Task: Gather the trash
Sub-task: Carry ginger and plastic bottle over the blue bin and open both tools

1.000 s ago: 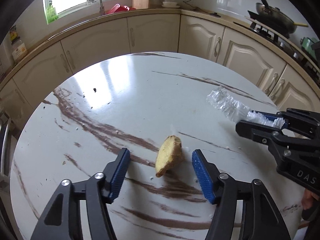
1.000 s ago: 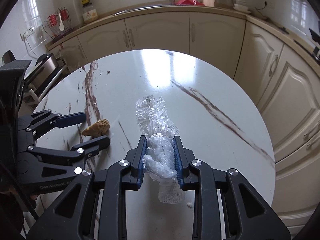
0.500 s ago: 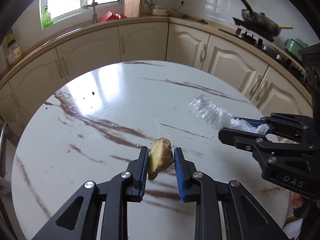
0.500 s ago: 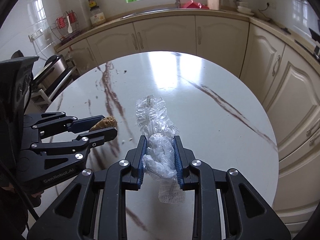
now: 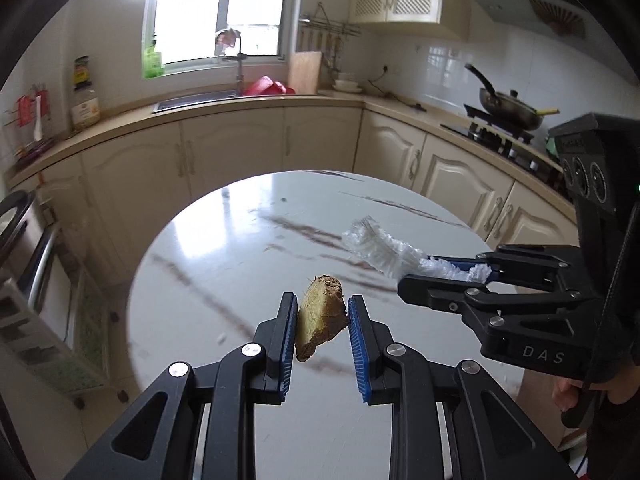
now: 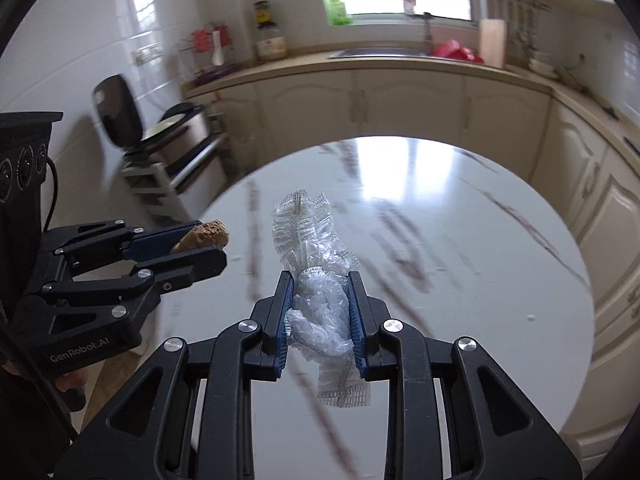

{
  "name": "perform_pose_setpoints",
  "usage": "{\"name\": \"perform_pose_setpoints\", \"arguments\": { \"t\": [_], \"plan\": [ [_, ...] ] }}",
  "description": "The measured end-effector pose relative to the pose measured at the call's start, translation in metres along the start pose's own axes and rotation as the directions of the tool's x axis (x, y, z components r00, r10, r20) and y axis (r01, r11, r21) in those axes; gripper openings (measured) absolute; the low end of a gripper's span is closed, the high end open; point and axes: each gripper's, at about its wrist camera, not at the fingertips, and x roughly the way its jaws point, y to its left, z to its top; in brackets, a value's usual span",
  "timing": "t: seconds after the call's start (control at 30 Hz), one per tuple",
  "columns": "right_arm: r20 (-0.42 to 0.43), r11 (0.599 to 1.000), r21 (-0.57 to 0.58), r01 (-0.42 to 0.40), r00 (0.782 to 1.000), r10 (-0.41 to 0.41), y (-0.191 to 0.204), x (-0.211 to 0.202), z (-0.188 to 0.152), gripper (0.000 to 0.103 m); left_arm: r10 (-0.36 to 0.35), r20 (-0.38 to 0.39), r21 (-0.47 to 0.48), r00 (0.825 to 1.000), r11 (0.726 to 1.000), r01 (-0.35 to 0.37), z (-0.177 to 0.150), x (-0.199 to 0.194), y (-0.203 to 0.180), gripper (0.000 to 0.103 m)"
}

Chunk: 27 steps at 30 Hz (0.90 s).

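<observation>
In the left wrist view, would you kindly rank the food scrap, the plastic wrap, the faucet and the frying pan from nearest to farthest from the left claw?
1. Food scrap, clamped in the left claw.
2. Plastic wrap, right, in the right claw.
3. Frying pan, far right, on the stove.
4. Faucet, under the window; roughly as far as the pan.

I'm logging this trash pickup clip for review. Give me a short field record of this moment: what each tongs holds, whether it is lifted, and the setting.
left tongs: shut on the brown food scrap, which sits between the blue pads
right tongs: shut on the crumpled clear plastic wrapper, ends sticking out front and back
items: both lifted above the round marble table
table top: no other trash visible in either view
setting: kitchen, cream cabinets, sink under a window
trash bin: not visible
</observation>
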Motion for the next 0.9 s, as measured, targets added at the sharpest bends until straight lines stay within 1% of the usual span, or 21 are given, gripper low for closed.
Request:
{"name": "perform_pose_setpoints", "arguments": {
  "t": [0.03, 0.1, 0.17, 0.23, 0.33, 0.37, 0.4, 0.47, 0.53, 0.57, 0.67, 0.7, 0.73, 0.77, 0.8, 0.83, 0.87, 0.9],
  "plan": [
    [0.006, 1.000, -0.014, -0.016, 1.000, 0.016, 0.017, 0.000, 0.000, 0.024, 0.020, 0.008, -0.007, 1.000, 1.000, -0.020, -0.013, -0.017, 0.009, 0.022],
    [0.002, 0.996, -0.059, -0.062, 0.998, 0.062, 0.057, 0.005, 0.000, 0.024, 0.083, 0.021, -0.026, 0.996, 0.996, -0.082, -0.040, -0.051, 0.034, 0.022],
    [-0.004, 0.990, -0.096, -0.107, 0.994, 0.107, 0.095, 0.012, -0.001, 0.024, 0.128, 0.026, -0.062, 0.991, 0.990, -0.127, -0.066, -0.080, 0.059, 0.022],
    [-0.020, 0.979, -0.130, -0.156, 0.988, 0.154, 0.136, 0.024, -0.005, 0.024, 0.157, 0.023, -0.108, 0.987, 0.982, -0.154, -0.093, -0.105, 0.085, 0.022],
    [-0.061, 0.961, -0.156, -0.230, 0.973, 0.223, 0.182, 0.047, -0.016, 0.024, 0.213, 0.000, -0.189, 0.977, 0.959, -0.210, -0.140, -0.139, 0.125, 0.022],
    [-0.092, 0.946, -0.161, -0.281, 0.959, 0.269, 0.212, 0.065, -0.024, 0.024, 0.231, -0.015, -0.216, 0.973, 0.949, -0.229, -0.156, -0.149, 0.139, 0.022],
    [-0.092, 0.946, -0.161, -0.281, 0.959, 0.269, 0.212, 0.065, -0.024, 0.024, 0.246, -0.031, -0.238, 0.969, 0.939, -0.246, -0.174, -0.159, 0.152, 0.022],
    [-0.127, 0.932, -0.174, -0.319, 0.945, 0.300, 0.243, 0.084, -0.033, 0.024, 0.266, -0.067, -0.292, 0.962, 0.916, -0.274, -0.206, -0.171, 0.175, 0.022],
    [-0.165, 0.921, -0.192, -0.339, 0.936, 0.310, 0.271, 0.107, -0.044, 0.024, 0.282, -0.114, -0.347, 0.953, 0.887, -0.304, -0.239, -0.180, 0.198, 0.022],
    [-0.181, 0.916, -0.196, -0.349, 0.931, 0.316, 0.280, 0.117, -0.048, 0.024, 0.285, -0.136, -0.366, 0.949, 0.876, -0.315, -0.250, -0.179, 0.206, 0.022],
    [-0.249, 0.908, -0.194, -0.372, 0.913, 0.322, 0.307, 0.156, -0.066, 0.024, 0.268, -0.200, -0.444, 0.943, 0.833, -0.331, -0.293, -0.180, 0.231, 0.022],
    [-0.272, 0.906, -0.199, -0.373, 0.909, 0.314, 0.314, 0.169, -0.073, 0.024, 0.265, -0.222, -0.465, 0.938, 0.817, -0.341, -0.309, -0.179, 0.239, 0.022],
    [-0.315, 0.905, -0.215, -0.366, 0.903, 0.291, 0.327, 0.195, -0.088, 0.024, 0.260, -0.244, -0.483, 0.934, 0.803, -0.350, -0.321, -0.177, 0.245, 0.022],
    [-0.315, 0.905, -0.215, -0.366, 0.903, 0.291, 0.327, 0.195, -0.088, 0.024, 0.251, -0.271, -0.500, 0.929, 0.788, -0.359, -0.334, -0.174, 0.251, 0.022],
    [-0.342, 0.905, -0.216, -0.367, 0.896, 0.281, 0.332, 0.211, -0.096, 0.024, 0.241, -0.288, -0.515, 0.927, 0.777, -0.362, -0.345, -0.171, 0.255, 0.022],
    [-0.382, 0.907, -0.201, -0.369, 0.882, 0.275, 0.338, 0.235, -0.107, 0.024, 0.225, -0.306, -0.534, 0.925, 0.764, -0.362, -0.356, -0.168, 0.260, 0.022],
    [-0.382, 0.907, -0.201, -0.369, 0.882, 0.275, 0.338, 0.235, -0.107, 0.024, 0.210, -0.325, -0.547, 0.922, 0.754, -0.365, -0.366, -0.164, 0.264, 0.022],
    [-0.402, 0.908, -0.200, -0.367, 0.876, 0.266, 0.344, 0.248, -0.113, 0.024, 0.206, -0.339, -0.551, 0.918, 0.747, -0.372, -0.375, -0.162, 0.268, 0.022]
  ]
}}
